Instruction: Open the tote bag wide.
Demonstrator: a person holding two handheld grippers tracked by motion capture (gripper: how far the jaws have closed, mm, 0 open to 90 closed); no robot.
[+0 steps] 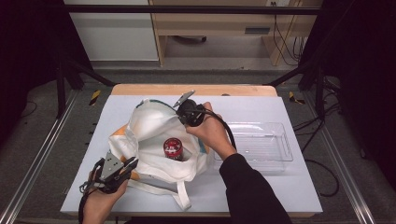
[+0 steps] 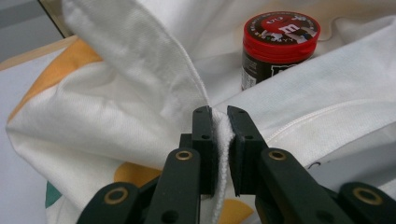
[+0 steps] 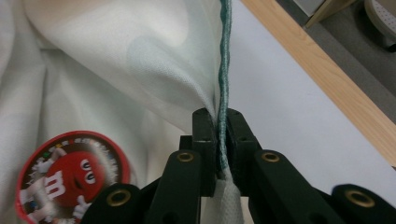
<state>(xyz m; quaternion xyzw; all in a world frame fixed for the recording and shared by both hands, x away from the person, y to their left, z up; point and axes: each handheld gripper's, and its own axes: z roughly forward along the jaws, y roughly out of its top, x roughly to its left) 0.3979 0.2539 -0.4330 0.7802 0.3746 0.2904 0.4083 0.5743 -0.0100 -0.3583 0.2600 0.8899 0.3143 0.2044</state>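
Note:
A white cloth bag [image 1: 149, 126] with orange and teal patches lies on the white table, its mouth held apart. Inside the mouth stands a dark jar with a red lid [image 1: 173, 148]. My left gripper [image 1: 133, 162] is at the bag's near left rim, shut on the cloth. In the left gripper view the jaws [image 2: 219, 121] pinch a fold of the white bag [image 2: 140, 107], with the jar [image 2: 280, 42] beyond. My right gripper [image 1: 180, 113] is shut on the far rim. In the right gripper view the jaws [image 3: 217, 121] clamp the bag's teal-stitched hem [image 3: 224, 60], with the jar's lid [image 3: 70, 172] at lower left.
A clear plastic tray [image 1: 261, 142] sits to the right of the bag, by the right forearm. The bag's straps [image 1: 180, 193] trail toward the table's front edge. A wooden strip [image 1: 194, 89] runs along the table's far edge.

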